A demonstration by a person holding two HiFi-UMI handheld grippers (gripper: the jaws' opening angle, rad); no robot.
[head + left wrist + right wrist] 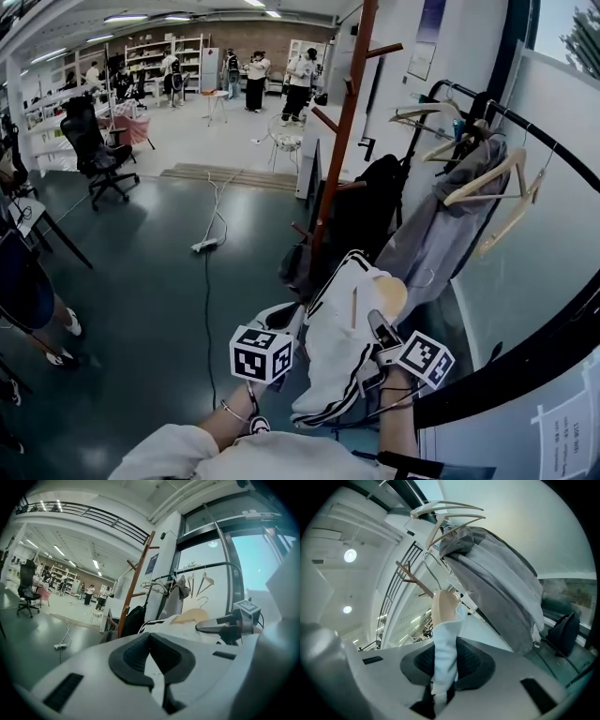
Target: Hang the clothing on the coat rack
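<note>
- The white top [337, 361] hangs on a wooden hanger [391, 296], low in front of the coat rack [343, 122] and beside the clothes rail [525, 131].
- The left gripper [284, 323] is pinched tight on the top's side.
- The right gripper [379, 330] is clamped on cloth at the hanger's shoulder.
- I'd raise both together, keeping the hanger level so the top can't slip.
- Aim for a free peg [384, 50], clear of the black bag [370, 211].

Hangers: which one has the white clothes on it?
The wooden hanger down low, tucked inside the white striped garment. The other hangers hang up on the black rail, bare or under a grey garment.
</note>
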